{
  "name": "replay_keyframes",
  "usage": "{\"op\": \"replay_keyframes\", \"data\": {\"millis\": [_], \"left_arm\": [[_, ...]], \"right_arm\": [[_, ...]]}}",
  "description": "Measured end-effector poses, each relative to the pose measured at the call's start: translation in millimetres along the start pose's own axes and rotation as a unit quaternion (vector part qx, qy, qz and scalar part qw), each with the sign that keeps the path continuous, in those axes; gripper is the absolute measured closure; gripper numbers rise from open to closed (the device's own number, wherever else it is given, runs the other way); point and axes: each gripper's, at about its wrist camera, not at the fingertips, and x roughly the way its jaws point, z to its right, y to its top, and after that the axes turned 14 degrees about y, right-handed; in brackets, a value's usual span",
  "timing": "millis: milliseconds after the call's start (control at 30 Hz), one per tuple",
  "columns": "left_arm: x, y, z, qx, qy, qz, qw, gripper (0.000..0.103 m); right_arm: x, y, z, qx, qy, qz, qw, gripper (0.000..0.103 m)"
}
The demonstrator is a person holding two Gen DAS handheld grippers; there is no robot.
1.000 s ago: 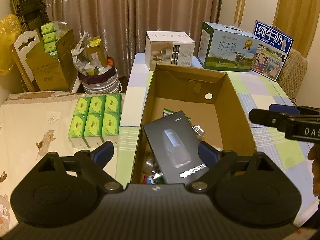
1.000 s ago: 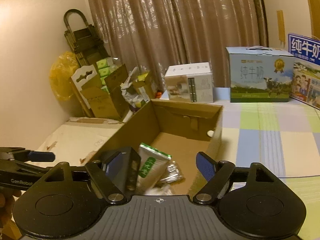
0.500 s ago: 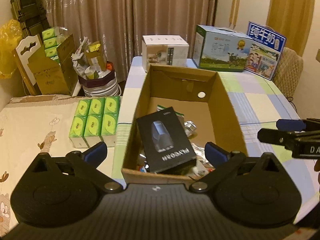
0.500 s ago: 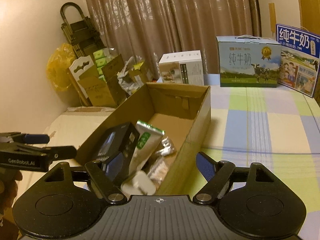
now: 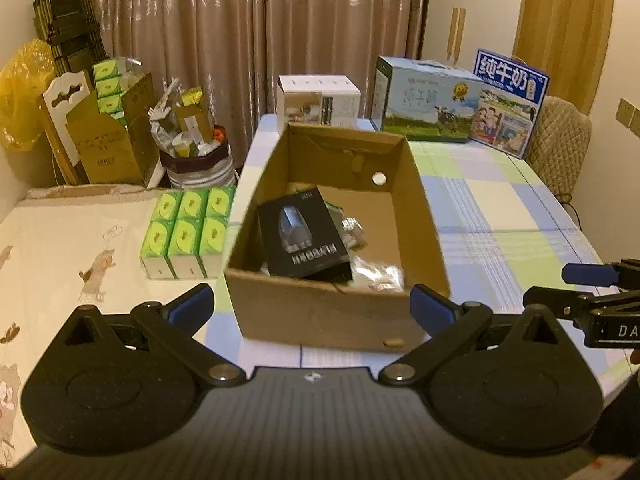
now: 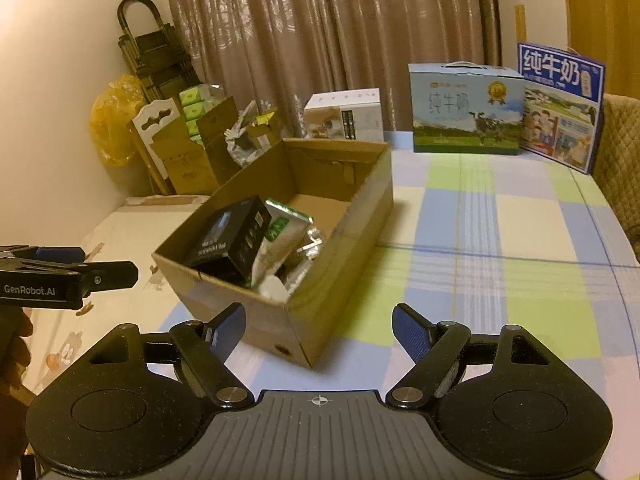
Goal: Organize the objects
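Note:
An open cardboard box (image 5: 420, 216) (image 6: 352, 216) stands on the checked tablecloth. Inside it a black product box (image 5: 304, 236) (image 6: 228, 236) leans on a green-and-white pouch (image 6: 280, 232) and silver foil packets (image 5: 376, 272). My left gripper (image 5: 312, 304) is open and empty, held back from the box's near wall. My right gripper (image 6: 320, 326) is open and empty, just in front of the box's near corner. Each gripper shows at the edge of the other's view.
At the table's far end stand a white carton (image 5: 320, 98), a milk carton (image 5: 428, 100) and a blue milk box (image 5: 508, 104). Green tissue packs (image 5: 188, 228) lie on the left surface. A bin of rubbish (image 5: 192, 148) and cardboard boxes (image 5: 108, 140) stand behind.
Both grippers have pulled back from the cardboard box, which now lies farther away. The black box stays inside it. Both grippers stay open.

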Motion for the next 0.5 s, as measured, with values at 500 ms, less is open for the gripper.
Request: {"op": "replay_keyframes", "data": {"millis": [500], "left_arm": [[-33.1,-39.2,19.9,-0.016,-0.019,-0.024,0.9994,0.001]], "right_arm": [[-32.6,-39.9,3.4,0.026,-0.033,-0.009,0.999,0.025]]}}
